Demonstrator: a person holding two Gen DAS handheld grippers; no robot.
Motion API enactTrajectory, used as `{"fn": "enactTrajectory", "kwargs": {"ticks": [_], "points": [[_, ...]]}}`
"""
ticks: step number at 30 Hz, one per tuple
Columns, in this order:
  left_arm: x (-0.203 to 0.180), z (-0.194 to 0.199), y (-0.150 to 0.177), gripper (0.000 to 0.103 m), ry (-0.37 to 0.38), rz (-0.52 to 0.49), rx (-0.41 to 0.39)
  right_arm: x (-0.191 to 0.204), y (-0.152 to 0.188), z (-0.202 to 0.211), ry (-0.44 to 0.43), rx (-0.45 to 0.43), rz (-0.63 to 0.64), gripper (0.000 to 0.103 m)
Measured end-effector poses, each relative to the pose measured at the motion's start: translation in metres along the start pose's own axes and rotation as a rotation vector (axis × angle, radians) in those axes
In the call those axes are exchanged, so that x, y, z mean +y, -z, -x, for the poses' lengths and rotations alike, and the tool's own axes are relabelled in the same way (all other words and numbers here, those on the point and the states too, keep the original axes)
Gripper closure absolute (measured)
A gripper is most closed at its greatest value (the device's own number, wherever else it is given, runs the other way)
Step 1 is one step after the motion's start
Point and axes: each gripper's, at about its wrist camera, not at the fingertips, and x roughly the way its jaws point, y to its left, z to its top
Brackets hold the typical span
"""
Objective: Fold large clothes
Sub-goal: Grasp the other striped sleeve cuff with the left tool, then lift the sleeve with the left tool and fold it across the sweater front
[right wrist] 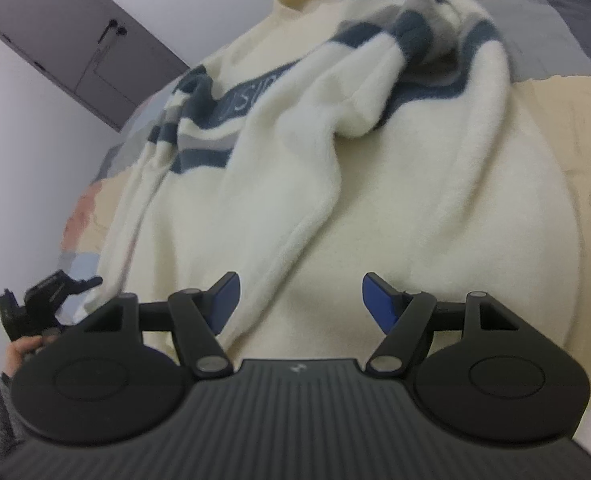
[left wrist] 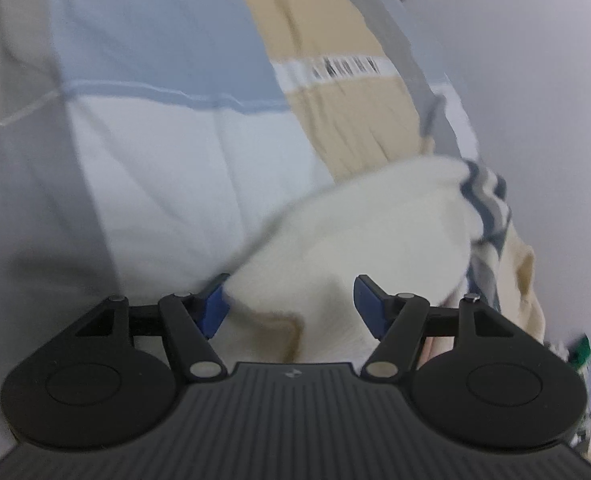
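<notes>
Left gripper (left wrist: 289, 306) released, blue pads (left wrist: 214, 307) spread wide, cream fabric of sweater (left wrist: 359, 236) bunched between them, not pinched; blurred. Patchwork bedspread (left wrist: 167, 152) in grey, blue, white, tan beneath, white barcode-like strip (left wrist: 335, 68) on a tan patch. Right gripper (right wrist: 301, 302) likewise released, pads apart over cream sweater (right wrist: 415, 220) with navy-grey stripes, spread across bedspread (right wrist: 575, 120), one sleeve (right wrist: 335, 120) flopped diagonally over body. Grey door (right wrist: 67, 40) at upper left, past bed's edge.
</notes>
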Motion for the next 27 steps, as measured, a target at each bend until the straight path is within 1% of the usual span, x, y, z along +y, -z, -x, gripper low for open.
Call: {"fn": "enactTrajectory", "kwargs": {"ticks": [1, 2, 3, 4, 5, 6, 7, 9, 10, 11, 13, 15, 17, 18, 19, 22, 25, 27], "points": [[0.000, 0.000, 0.001, 0.033, -0.003, 0.001, -0.009, -0.001, 0.000, -0.005, -0.002, 0.012, 0.001, 0.034], [0.001, 0.000, 0.002, 0.043, -0.007, 0.014, -0.017, -0.001, 0.001, -0.009, 0.002, 0.022, 0.001, 0.034], [0.003, -0.001, 0.002, 0.061, -0.014, 0.030, -0.024, -0.002, 0.001, -0.012, 0.010, 0.031, 0.005, 0.034], [0.006, -0.001, 0.001, 0.071, -0.023, 0.045, -0.027, -0.001, 0.001, -0.014, 0.017, 0.035, 0.013, 0.034], [0.007, -0.003, 0.000, 0.087, -0.023, 0.044, -0.033, 0.000, 0.001, -0.015, 0.022, 0.034, 0.020, 0.034], [0.005, -0.001, -0.001, 0.090, -0.023, 0.031, -0.048, 0.001, 0.000, -0.015, 0.025, 0.033, 0.025, 0.034], [-0.001, 0.006, -0.001, 0.090, -0.040, 0.002, -0.087, 0.001, 0.000, -0.014, 0.028, 0.029, 0.029, 0.034], [-0.021, 0.028, 0.001, 0.091, -0.077, -0.079, -0.214, 0.002, 0.000, -0.012, 0.036, 0.016, 0.042, 0.034], [-0.036, 0.039, 0.003, 0.091, -0.076, -0.121, -0.269, 0.002, 0.001, -0.011, 0.046, 0.010, 0.058, 0.035], [-0.048, 0.046, 0.005, 0.091, -0.079, -0.157, -0.306, 0.003, 0.003, -0.010, 0.060, 0.006, 0.079, 0.035], [-0.080, 0.063, 0.012, 0.091, -0.101, -0.271, -0.395, 0.003, 0.005, -0.010, 0.081, -0.001, 0.104, 0.035], [-0.111, 0.076, 0.020, 0.091, -0.110, -0.359, -0.462, 0.004, 0.007, -0.008, 0.096, -0.013, 0.109, 0.035], [-0.145, 0.090, 0.029, 0.091, -0.097, -0.452, -0.521, 0.006, 0.007, -0.007, 0.104, -0.021, 0.122, 0.035], [-0.164, 0.098, 0.035, 0.091, -0.097, -0.515, -0.552, 0.007, 0.007, -0.007, 0.109, -0.026, 0.127, 0.035], [-0.188, 0.105, 0.043, 0.091, -0.106, -0.603, -0.587, 0.008, 0.006, -0.006, 0.113, -0.035, 0.128, 0.035], [-0.249, 0.115, 0.068, 0.091, -0.096, -0.833, -0.636, 0.006, 0.002, 0.001, 0.111, -0.063, 0.110, 0.035], [-0.300, 0.110, 0.104, 0.091, -0.086, -1.051, -0.661, -0.002, -0.002, 0.008, 0.100, -0.086, 0.068, 0.035], [-0.327, 0.103, 0.129, 0.091, -0.064, -1.151, -0.654, -0.008, -0.005, 0.011, 0.092, -0.097, 0.036, 0.035]]}}
